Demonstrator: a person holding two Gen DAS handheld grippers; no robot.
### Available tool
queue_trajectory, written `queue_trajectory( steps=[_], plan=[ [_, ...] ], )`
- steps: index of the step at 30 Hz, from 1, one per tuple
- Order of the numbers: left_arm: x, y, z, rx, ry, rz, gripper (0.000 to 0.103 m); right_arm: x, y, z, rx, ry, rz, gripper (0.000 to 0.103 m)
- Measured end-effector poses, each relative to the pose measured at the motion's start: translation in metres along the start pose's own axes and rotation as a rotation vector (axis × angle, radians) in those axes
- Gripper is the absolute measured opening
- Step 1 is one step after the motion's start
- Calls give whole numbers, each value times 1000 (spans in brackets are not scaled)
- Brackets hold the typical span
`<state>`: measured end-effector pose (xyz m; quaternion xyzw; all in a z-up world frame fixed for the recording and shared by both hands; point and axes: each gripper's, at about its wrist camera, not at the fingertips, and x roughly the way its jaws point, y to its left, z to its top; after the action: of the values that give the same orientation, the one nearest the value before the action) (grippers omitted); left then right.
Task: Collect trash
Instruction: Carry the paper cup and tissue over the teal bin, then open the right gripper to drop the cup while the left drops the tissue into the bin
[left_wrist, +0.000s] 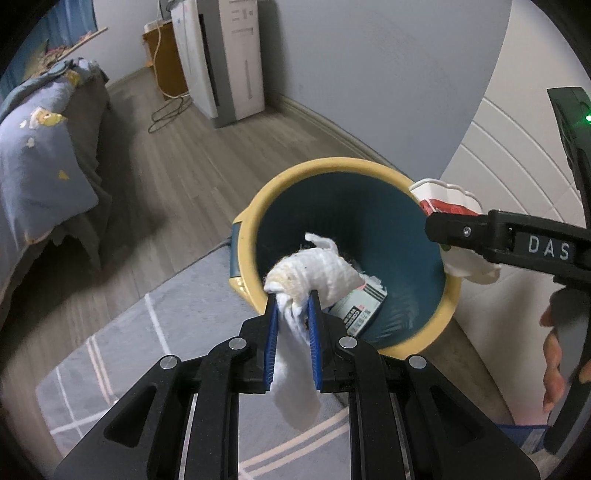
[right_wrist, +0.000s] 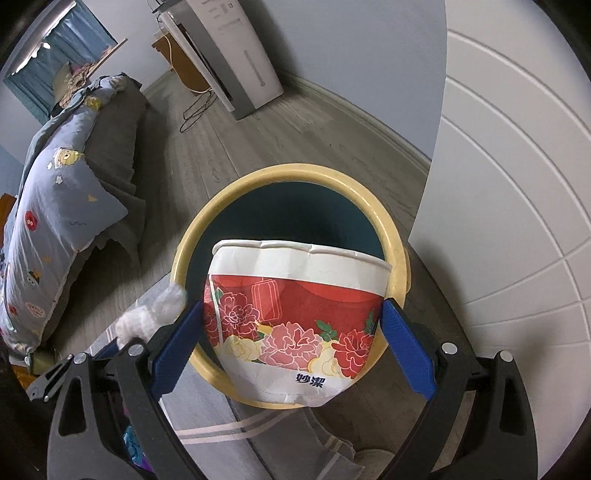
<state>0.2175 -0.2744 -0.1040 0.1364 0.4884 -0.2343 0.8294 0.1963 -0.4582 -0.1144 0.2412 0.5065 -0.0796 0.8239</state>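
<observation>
A round trash bin with a yellow rim and dark teal inside stands on the floor; it also shows in the right wrist view. My left gripper is shut on a crumpled white tissue, held over the bin's near rim. A small printed box lies in the bin. My right gripper is shut on a crushed paper cup with red flowers, held above the bin. In the left wrist view the cup sits over the bin's right rim. The tissue shows at the left.
A bed with a blue patterned quilt is at the left. A white appliance and a cable stand by the far wall. A white panelled door is at the right. A grey rug lies under the bin's near side.
</observation>
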Motion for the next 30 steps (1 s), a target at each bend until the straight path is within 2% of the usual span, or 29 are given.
queue_trajectory(
  steps=[12,16,20,23,27,28,30],
  plan=[
    [23,-5,8,10,16,-25,17,18,-8,2,26,14,-18,93],
    [27,-5,14,13,6,-17,18,16,-14,5,69,-13,17,93],
    [23,1,18,-5,-33,-23,28,10,-16,7,89,-62,41,93],
    [22,6,19,-24,-51,-31,30,6,-13,7,89,-92,67,94],
    [19,11,17,-35,-68,-34,31,6,-7,6,87,-91,97,96],
    [19,13,16,-36,-67,-27,33,7,-5,5,78,-84,86,97],
    [18,16,15,-37,-67,-15,51,8,-1,5,62,-72,65,97]
  ],
)
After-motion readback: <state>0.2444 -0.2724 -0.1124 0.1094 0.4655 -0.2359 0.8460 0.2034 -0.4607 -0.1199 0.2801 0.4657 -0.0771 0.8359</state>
